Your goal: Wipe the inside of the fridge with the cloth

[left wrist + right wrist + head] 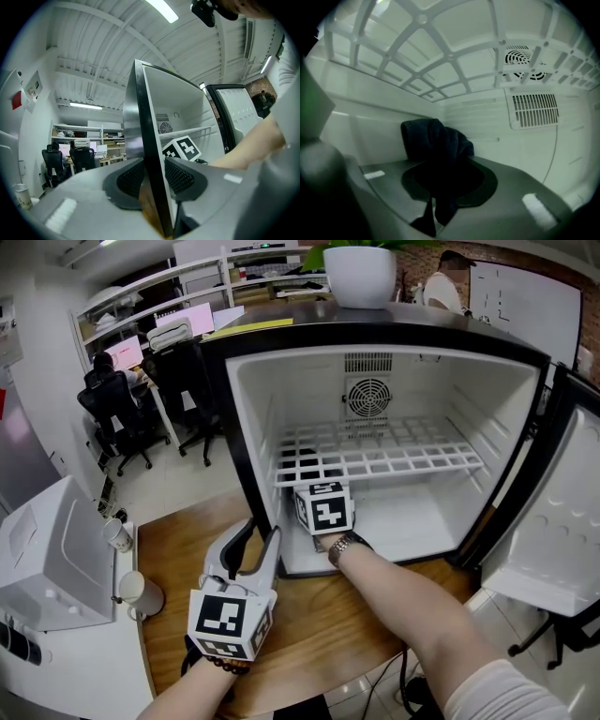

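The small fridge stands open on a wooden table, its white inside lit. My right gripper's marker cube is inside, under the wire shelf, and hides the jaws in the head view. In the right gripper view my right gripper is shut on a dark cloth, bunched up near the fridge's left inner wall; whether it touches I cannot tell. My left gripper straddles the front edge of the fridge's left wall, a pad pressed on each side.
The fridge door hangs open at the right. A fan grille sits in the back wall. A white pot stands on top. A white box and two paper cups are at the left; office chairs beyond.
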`<state>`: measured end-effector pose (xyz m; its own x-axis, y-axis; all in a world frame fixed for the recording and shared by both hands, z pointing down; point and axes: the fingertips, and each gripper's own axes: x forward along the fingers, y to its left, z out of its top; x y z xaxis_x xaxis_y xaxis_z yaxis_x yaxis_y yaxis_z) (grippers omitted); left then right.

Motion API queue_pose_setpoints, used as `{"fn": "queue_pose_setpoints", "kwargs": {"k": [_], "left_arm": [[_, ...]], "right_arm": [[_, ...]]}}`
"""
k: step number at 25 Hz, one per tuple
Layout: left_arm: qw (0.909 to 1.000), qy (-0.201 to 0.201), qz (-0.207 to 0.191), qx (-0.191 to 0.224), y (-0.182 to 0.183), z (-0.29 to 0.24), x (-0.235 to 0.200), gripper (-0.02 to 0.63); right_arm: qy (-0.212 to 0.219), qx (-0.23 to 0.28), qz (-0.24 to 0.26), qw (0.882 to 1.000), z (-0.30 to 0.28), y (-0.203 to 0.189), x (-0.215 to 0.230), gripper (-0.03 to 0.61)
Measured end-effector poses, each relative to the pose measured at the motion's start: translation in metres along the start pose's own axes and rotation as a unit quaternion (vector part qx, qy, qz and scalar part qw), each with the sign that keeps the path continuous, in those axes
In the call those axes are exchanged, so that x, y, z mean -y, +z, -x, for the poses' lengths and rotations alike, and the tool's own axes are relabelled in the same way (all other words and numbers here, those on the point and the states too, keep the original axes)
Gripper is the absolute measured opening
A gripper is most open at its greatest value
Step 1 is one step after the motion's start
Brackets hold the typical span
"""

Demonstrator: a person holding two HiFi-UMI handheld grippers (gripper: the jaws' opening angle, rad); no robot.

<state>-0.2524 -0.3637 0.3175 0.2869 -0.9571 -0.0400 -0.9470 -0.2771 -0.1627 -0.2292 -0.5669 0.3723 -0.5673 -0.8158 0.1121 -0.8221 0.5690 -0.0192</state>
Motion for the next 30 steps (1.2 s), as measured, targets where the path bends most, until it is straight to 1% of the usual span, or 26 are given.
{"fn": "queue_pose_setpoints", "kwargs": {"k": [9,17,30], "left_arm": [[0.9999,-0.001,-0.01,-0.005,-0.002,0.0,0.0,0.149],[0.9998,0.001,-0.015,-0.012,-0.004,0.0,-0.001,0.149],[0.9998,0.006,-0.013,-0.014,-0.002,-0.001,0.001,0.15]], "right_arm": [[-0.034,-0.004,0.013,0.999,0.011,0.0,0.024,0.071],[-0.066,-0.004,0.016,0.998,0.026,-0.001,0.059,0.071],[-0.129,0.003,-0.003,0.992,0.058,0.003,0.13,0.071]]}}
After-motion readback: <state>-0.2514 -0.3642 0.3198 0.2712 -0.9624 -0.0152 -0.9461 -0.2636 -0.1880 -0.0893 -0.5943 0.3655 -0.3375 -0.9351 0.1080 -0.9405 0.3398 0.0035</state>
